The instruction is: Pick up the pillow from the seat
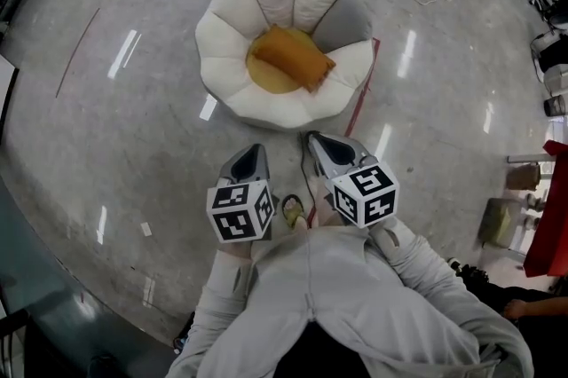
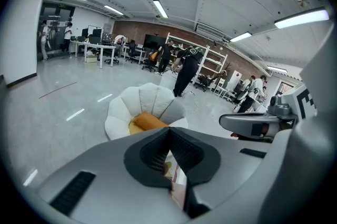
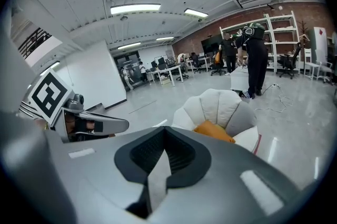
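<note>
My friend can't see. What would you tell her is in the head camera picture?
An orange pillow lies in the middle of a white, flower-shaped seat on a shiny grey floor. Nearer the camera, the left tongs and right tongs, both shut and empty, point toward the seat without reaching it.

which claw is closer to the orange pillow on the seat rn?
Right, narrowly. The right claw hangs short of the pillow, just right of it; the left claw sits a bit further back, just left. Neither touches the seat.
</note>
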Tool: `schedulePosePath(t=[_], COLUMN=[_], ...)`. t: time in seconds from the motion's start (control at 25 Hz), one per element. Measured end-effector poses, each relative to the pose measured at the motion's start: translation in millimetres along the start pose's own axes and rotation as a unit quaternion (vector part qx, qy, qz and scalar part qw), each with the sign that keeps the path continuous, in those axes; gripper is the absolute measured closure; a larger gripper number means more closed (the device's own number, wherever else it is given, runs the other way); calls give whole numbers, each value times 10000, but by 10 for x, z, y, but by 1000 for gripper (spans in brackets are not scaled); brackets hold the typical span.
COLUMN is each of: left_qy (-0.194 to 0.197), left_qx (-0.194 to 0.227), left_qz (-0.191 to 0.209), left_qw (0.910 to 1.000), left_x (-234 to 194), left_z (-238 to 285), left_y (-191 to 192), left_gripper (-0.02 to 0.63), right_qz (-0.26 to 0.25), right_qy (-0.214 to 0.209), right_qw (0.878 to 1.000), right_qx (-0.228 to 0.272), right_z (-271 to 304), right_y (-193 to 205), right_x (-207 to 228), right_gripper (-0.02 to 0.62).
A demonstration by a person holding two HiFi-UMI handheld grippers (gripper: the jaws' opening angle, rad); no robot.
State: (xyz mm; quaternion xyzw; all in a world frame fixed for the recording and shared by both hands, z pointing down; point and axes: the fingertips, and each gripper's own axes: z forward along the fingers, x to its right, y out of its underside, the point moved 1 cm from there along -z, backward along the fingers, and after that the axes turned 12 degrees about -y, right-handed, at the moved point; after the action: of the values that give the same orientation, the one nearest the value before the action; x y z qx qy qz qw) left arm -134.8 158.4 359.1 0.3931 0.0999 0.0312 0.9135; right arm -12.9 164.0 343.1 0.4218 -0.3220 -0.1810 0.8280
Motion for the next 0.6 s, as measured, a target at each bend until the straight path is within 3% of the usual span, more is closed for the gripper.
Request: schedulePosePath(t=[0.6], left_qy=[-289], left_qx=[-176], left_qz=[-338], left_qw=[9989], left_x=[141], left_z=[1086], left_y=[-657], left_gripper=[601], right_qz=[-176], right_qy=[-299], right_qw=[9982], right_qx=[-490], right_z=[685], right_y=[-658], right_x=[1135], right_gripper=[595])
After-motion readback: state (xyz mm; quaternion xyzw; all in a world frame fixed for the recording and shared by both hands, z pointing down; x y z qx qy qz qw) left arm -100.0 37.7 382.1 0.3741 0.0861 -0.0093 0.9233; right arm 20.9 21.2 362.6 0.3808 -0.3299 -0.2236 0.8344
